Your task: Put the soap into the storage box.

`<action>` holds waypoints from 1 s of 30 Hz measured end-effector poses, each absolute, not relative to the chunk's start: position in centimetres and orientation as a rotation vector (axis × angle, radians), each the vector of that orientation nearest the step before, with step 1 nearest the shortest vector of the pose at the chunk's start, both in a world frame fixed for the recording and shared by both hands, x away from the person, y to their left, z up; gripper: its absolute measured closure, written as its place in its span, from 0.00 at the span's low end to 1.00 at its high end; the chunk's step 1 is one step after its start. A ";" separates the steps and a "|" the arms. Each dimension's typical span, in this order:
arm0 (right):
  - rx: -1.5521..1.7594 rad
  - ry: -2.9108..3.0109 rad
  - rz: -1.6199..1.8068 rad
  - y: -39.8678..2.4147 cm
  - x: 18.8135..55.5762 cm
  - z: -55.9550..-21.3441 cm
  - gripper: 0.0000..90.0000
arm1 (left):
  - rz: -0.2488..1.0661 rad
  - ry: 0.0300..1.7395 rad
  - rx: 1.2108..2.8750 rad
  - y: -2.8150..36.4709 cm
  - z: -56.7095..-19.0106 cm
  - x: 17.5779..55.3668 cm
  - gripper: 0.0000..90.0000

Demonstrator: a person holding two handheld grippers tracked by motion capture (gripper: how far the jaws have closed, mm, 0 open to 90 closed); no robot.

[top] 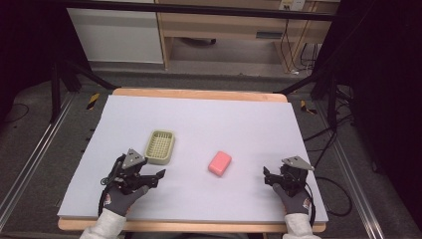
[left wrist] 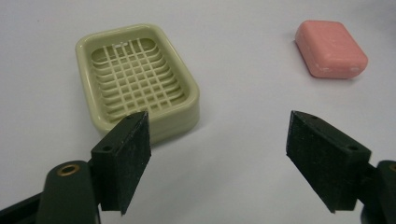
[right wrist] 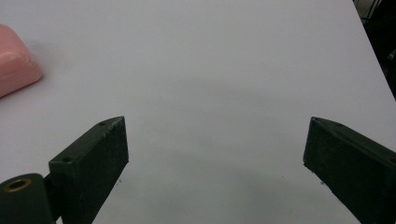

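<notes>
Both tools, left tool (top: pixel 158 175) and right tool (top: pixel 267 174), rest spread and empty, the left angled toward the soap dish (top: pixel 159 147) and pink soap bar (top: pixel 219 163), seemingly to grasp.

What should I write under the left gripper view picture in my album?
Open left gripper over a white table, with an empty green soap dish and a pink soap bar ahead.

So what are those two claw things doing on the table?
A person holds a gripper in each hand over a white table. The left gripper is open beside a pale green soap dish, which is empty. A pink soap bar lies apart from it, in the middle. The right gripper is open too, off to the side. Neither holds anything.
</notes>
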State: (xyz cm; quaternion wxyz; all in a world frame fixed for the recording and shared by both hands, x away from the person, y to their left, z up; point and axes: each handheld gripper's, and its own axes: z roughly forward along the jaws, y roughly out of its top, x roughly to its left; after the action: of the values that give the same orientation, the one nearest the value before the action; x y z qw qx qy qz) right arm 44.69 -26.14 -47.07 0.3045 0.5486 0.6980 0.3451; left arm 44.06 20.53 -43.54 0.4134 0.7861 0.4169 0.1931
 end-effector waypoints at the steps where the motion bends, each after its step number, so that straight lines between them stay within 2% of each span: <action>1: 1.453 1.849 0.915 -26.1 44.7 -47.1 0.08 | 0.484 1.042 1.981 20.4 -43.5 44.1 0.24; 30: 1.456 1.835 0.910 -26.1 44.6 -47.0 0.07 | 0.483 0.961 1.967 16.5 -40.5 45.6 0.24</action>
State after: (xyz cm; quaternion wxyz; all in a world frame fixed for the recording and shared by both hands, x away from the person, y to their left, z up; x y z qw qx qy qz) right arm 44.60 -26.11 -47.03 0.3093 0.5509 0.6944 0.3444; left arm 45.56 16.54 -40.50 0.4349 0.7901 0.3860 0.1939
